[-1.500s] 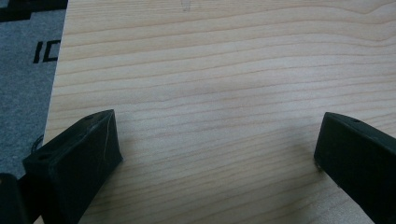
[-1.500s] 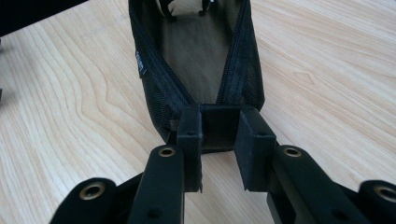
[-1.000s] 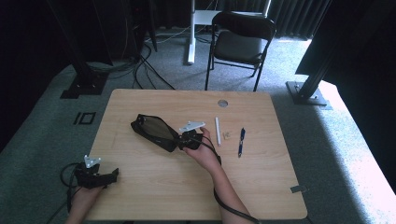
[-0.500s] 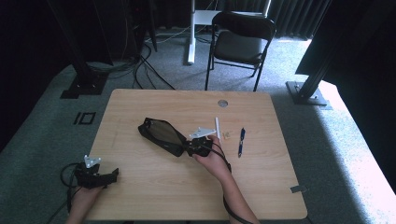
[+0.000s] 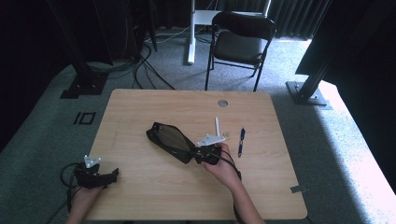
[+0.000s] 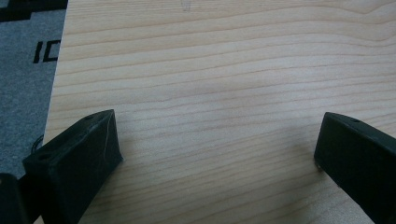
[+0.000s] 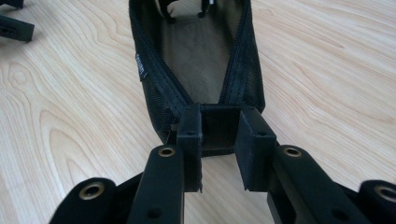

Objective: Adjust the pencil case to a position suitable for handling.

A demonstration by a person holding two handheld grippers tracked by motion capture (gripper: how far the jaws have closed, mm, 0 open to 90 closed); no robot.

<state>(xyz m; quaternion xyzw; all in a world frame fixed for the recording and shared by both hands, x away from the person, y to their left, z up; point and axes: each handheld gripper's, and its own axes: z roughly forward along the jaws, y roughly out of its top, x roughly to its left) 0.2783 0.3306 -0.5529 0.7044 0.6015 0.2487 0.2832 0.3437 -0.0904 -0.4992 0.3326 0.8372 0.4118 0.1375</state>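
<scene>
Left gripper (image 5: 111, 175): jaws wide apart, empty, at the pale wood-grain table's (image 5: 140, 116) near left edge. Right gripper (image 7: 218, 154): jaws narrowly parted, clasping the end of the black mesh zip pouch (image 5: 169, 141), unzipped, mid-table; label unreadable. Beyond: blue pen (image 5: 241, 141), white stick (image 5: 217, 126), black folding chair (image 5: 239, 42).

The desk (image 7: 70, 107) is pale wood with clear grain and a smooth, faintly glossy finish. The pouch (image 7: 198, 60) is black woven cloth, matt, with a mesh-like weave and a toothed zip edge. The right gripper (image 7: 218, 154) looks like matt black plastic with brass-coloured metal rivets.
</scene>
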